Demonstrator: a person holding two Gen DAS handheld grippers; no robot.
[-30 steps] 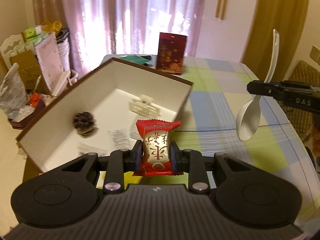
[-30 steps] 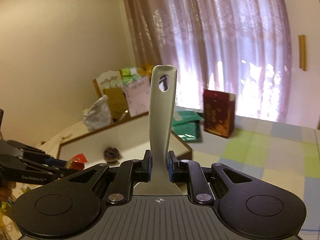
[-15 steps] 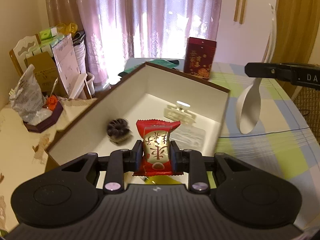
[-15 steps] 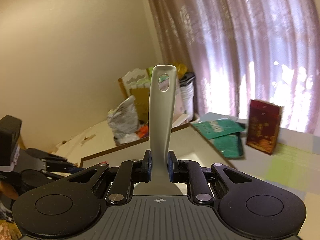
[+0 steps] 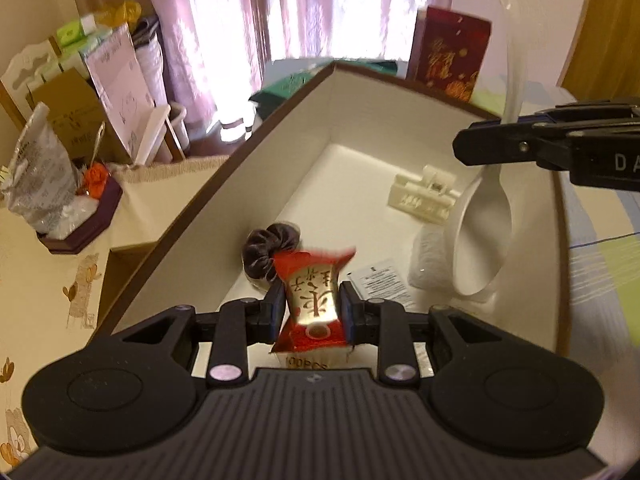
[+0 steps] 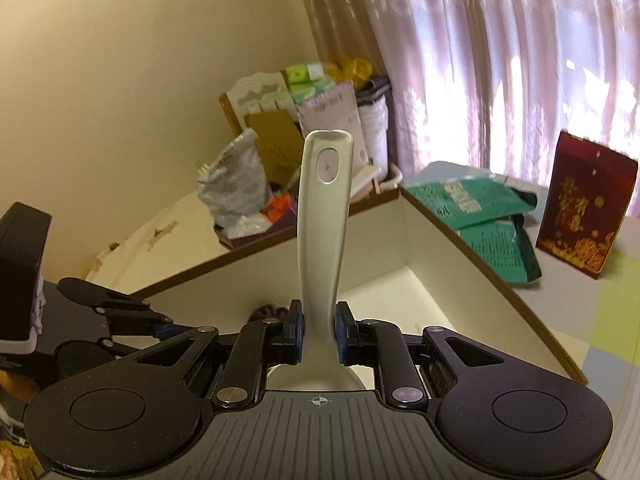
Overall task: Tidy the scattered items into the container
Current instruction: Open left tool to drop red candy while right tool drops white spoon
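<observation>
Box [image 5: 280, 128] floor partly hidden behind left claw [image 5: 313, 312] pinching snack packet [image 5: 314, 300], right claw [image 6: 319, 332] clamping spoon [image 6: 322, 240]

Glossy red foil snack packet [image 5: 314, 300], crinkled. Smooth, shiny white plastic spoon [image 5: 482, 240]. Matt cardboard box [image 5: 248, 184], white inside, brown-edged. Velvety dark scrunchie [image 5: 269, 250]; cream plastic hair clip [image 5: 424, 196] toward 1 o'clock. Matt black plastic claws, ribbed. Checked cloth on desk [image 5: 600, 280].

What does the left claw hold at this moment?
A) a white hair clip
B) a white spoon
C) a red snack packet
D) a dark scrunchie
C: the left claw is shut on the red snack packet, above the box; the right claw has the white spoon.
</observation>
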